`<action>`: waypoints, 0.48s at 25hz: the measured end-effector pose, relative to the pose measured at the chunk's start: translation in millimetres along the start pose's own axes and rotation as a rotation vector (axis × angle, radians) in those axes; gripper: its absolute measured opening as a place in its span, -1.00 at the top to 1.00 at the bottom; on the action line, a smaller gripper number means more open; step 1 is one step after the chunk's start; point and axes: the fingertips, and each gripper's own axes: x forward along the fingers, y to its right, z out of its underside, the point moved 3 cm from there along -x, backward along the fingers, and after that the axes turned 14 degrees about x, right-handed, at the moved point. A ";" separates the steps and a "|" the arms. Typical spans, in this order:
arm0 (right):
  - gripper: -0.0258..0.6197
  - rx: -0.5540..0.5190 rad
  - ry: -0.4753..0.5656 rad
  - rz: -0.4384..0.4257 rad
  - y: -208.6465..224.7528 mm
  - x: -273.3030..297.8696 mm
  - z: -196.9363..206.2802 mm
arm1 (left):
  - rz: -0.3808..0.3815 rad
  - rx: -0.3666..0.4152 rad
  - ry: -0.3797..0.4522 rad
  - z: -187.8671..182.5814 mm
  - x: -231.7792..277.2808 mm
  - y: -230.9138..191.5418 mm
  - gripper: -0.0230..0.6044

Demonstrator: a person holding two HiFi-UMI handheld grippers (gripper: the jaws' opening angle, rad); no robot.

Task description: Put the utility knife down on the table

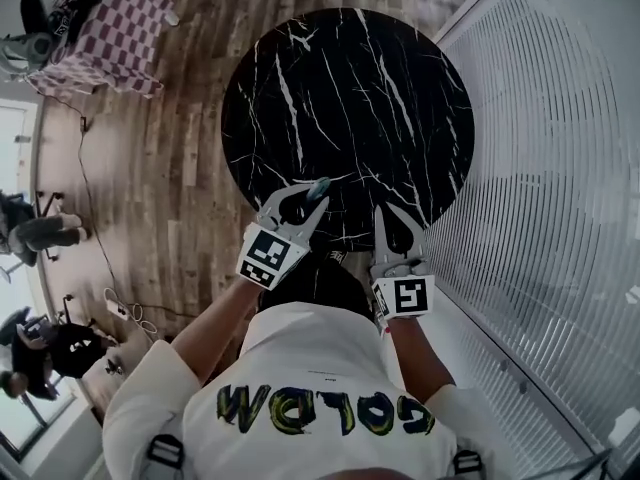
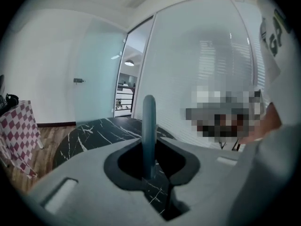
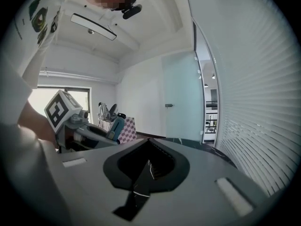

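A teal utility knife (image 1: 320, 185) sticks out past the tips of my left gripper (image 1: 312, 198), which is shut on it over the near edge of the round black marble table (image 1: 340, 88). In the left gripper view the knife (image 2: 149, 117) stands upright between the jaws of the left gripper (image 2: 150, 147). My right gripper (image 1: 388, 218) hovers beside it to the right, over the same table edge. Its jaws meet at the tips of the right gripper (image 3: 149, 141) with nothing between them. That view also shows the knife (image 3: 115, 126) at left.
A small table with a checkered cloth (image 1: 110, 28) stands at the far left on the wooden floor (image 1: 170, 168). White slatted blinds (image 1: 540, 168) run along the right side. Cables (image 1: 125, 313) lie on the floor near the person's left.
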 end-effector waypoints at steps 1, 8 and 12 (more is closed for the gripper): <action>0.92 0.004 -0.014 0.002 1.5 2.4 9.0 | 0.008 0.007 -0.029 8.9 5.2 -0.9 0.69; 0.92 0.042 -0.089 0.016 12.5 18.4 67.0 | 0.062 0.006 -0.203 76.3 39.6 -2.7 0.69; 0.92 0.070 -0.146 0.027 18.2 30.3 99.2 | 0.098 0.019 -0.277 107.3 55.9 3.7 0.69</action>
